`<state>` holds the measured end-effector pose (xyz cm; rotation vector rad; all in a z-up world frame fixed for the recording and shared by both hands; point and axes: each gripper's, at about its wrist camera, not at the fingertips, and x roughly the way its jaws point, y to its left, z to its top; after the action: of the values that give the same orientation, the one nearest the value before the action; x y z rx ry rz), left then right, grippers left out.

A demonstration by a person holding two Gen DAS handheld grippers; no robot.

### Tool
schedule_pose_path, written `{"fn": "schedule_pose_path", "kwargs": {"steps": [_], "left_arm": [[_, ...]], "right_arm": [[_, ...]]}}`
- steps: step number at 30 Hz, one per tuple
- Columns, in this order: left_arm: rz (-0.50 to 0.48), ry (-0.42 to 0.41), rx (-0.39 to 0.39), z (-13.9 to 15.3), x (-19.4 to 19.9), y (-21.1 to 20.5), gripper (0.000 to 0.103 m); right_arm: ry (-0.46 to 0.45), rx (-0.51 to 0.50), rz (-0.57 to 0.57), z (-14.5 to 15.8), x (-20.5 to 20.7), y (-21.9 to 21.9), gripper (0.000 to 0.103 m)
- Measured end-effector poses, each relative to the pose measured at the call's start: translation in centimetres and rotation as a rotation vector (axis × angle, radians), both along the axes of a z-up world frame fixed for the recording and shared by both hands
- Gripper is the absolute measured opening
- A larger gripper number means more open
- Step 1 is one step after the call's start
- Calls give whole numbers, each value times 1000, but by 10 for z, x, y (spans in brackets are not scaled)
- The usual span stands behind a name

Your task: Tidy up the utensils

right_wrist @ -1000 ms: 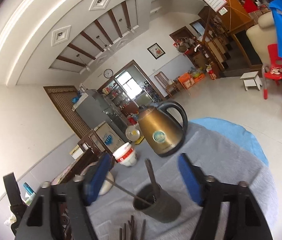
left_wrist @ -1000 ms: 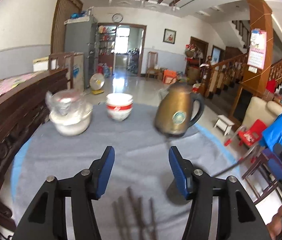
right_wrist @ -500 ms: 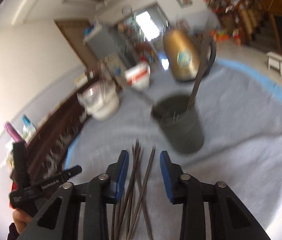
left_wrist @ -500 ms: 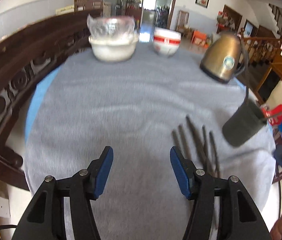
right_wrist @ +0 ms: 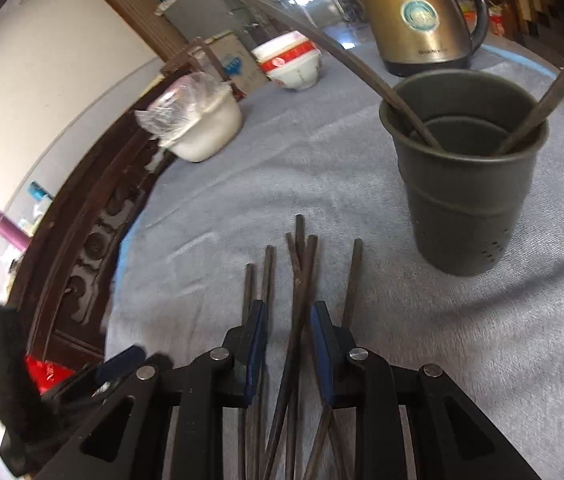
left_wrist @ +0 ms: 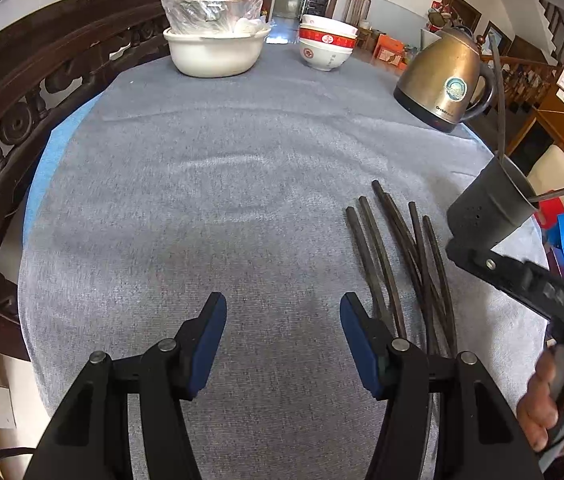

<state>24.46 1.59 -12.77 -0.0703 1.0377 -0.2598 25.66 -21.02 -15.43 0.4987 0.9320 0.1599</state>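
Observation:
Several dark chopsticks (left_wrist: 398, 256) lie fanned on the grey cloth; they also show in the right wrist view (right_wrist: 302, 280). A dark grey holder cup (right_wrist: 466, 184) stands to their right with two chopsticks leaning in it; it shows in the left wrist view (left_wrist: 490, 212) too. My right gripper (right_wrist: 288, 328) is low over the pile, its jaws narrowed around a couple of crossed chopsticks with a gap still showing. My left gripper (left_wrist: 282, 320) is open and empty above bare cloth, left of the pile.
A gold kettle (left_wrist: 448, 80) stands at the far right. A red-and-white bowl stack (left_wrist: 326, 46) and a white basin with a plastic bag (left_wrist: 215, 46) stand at the far edge. A carved dark wooden bench back (left_wrist: 13, 116) runs along the left of the round table.
Both grippers have tilted down and dropped toward the table. The right gripper's jaws have narrowed and come down over the chopstick pile. The left gripper stays open.

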Motion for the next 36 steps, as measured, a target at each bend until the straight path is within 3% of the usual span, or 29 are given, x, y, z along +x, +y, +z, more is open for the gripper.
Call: {"fn": "schedule_pose_path", "kwargs": {"steps": [8,10,12,16,21,24,34,35,36], "left_arm": [[-47,18,-33,0,1,-10,58],[-72,15,-35,1,0,-19,49],[-92,28,-53,1,0,-24,39],[-124,61,-107,3,1,-30,32],[-213,113,-155,7,12,-50,32],[-223,148,-143,-1,24,-66,32],[-272,161,-108,-14,52,-112,33],[-270,166,-102,-16,54,-113,32],[-270,166,-98,-18,55,-113,23]], "right_arm": [[45,-43,-87,-14,1,-16,25],[60,-56,-92,-19,5,-16,25],[88,-74,-95,-26,12,-15,19],[92,-75,-77,-31,16,-16,8],[100,-123,-82,-27,6,-24,8],[102,-178,-73,-25,-5,-30,8],[73,-107,-47,-28,-15,-45,8],[69,-89,-47,-29,-16,-47,9],[66,-75,-47,-30,-16,-49,9]]}}
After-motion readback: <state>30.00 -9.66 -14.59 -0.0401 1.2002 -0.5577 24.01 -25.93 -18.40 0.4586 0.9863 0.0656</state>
